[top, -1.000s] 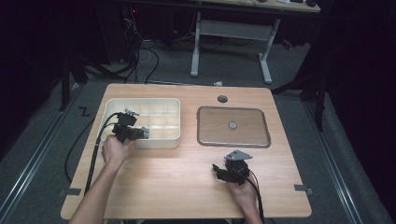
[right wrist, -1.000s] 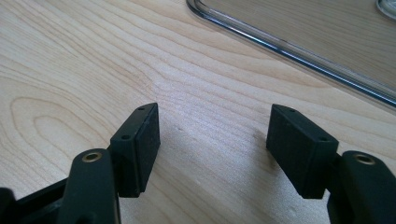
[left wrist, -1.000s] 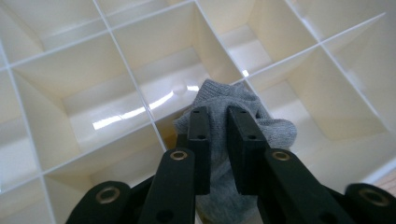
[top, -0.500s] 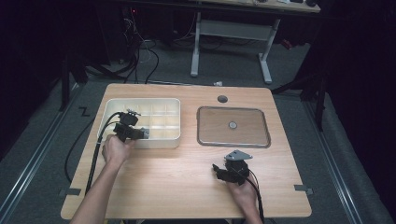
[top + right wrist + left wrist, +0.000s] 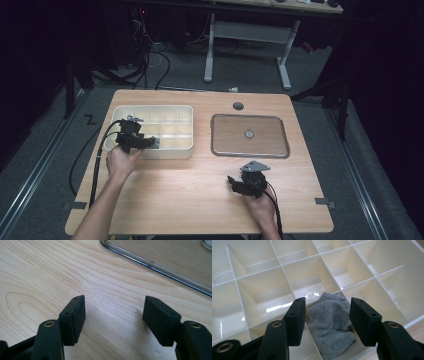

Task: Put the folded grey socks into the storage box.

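A cream divided organiser box (image 5: 175, 112) stands at the table's left. A crumpled grey sock (image 5: 332, 322) lies in one of its near compartments. My left gripper (image 5: 327, 315) hovers just above that sock, jaws open on either side of it and not touching it; from above my left gripper (image 5: 150, 144) is over the box's front edge. Over bare wood near the front right, my right gripper (image 5: 234, 184) is open with nothing between its jaws (image 5: 113, 317).
A clear shallow tray (image 5: 250, 136) with a small round knob lies right of the box; its rim (image 5: 155, 267) runs just beyond my right gripper. The box's other compartments (image 5: 267, 297) look bare. A cable trails off the table's left side.
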`<state>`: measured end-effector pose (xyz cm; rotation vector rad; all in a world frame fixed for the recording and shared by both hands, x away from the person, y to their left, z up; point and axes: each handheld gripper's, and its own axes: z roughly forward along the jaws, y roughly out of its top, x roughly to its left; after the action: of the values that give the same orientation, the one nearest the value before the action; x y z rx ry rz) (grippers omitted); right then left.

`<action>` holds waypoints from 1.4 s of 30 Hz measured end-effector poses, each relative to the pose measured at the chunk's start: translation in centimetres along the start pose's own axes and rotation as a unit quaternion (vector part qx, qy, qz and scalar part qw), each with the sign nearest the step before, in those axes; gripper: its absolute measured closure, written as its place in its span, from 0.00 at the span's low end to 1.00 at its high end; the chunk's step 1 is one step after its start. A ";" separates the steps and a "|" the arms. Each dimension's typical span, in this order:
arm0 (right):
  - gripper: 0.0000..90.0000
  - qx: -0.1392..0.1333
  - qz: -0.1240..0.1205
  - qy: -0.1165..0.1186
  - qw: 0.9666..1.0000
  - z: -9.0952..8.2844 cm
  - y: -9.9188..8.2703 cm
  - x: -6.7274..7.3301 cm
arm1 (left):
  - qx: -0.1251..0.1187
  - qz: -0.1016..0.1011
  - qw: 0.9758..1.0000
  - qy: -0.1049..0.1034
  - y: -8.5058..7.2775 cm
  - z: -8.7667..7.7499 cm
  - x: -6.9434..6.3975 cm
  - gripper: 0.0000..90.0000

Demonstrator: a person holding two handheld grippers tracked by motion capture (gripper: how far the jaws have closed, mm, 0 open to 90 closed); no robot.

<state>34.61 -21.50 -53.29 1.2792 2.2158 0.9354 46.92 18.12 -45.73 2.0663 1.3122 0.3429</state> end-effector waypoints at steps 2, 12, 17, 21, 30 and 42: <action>0.39 0.000 0.000 0.000 1.000 0.0 0.0 0.0 | -0.002 -0.004 1.000 -0.007 0.0 -0.2 0.0 0.52; 0.39 0.000 0.000 0.000 1.000 0.0 0.0 0.0 | -0.018 -0.023 0.999 -0.015 -0.5 -1.3 0.4 0.52; 0.39 0.000 0.000 0.000 1.000 0.0 0.0 0.0 | -0.026 -0.027 0.999 -0.007 -0.8 -1.9 0.4 0.51; 0.39 0.000 0.000 0.000 1.000 0.0 0.0 0.0 | -0.029 -0.023 0.999 0.005 -0.9 -2.4 0.1 0.51; 0.39 0.000 0.000 0.000 1.000 0.0 0.0 0.0 | -0.039 -0.021 0.999 -0.001 -1.5 -3.3 -0.1 0.50; 0.39 0.000 0.000 0.000 1.000 0.0 0.0 0.0 | -0.050 -0.015 0.999 0.006 -2.2 -4.6 -0.4 0.48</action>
<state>34.61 -21.49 -53.29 1.2795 2.2157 0.9346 42.71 20.19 -43.72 1.9627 1.3059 0.3989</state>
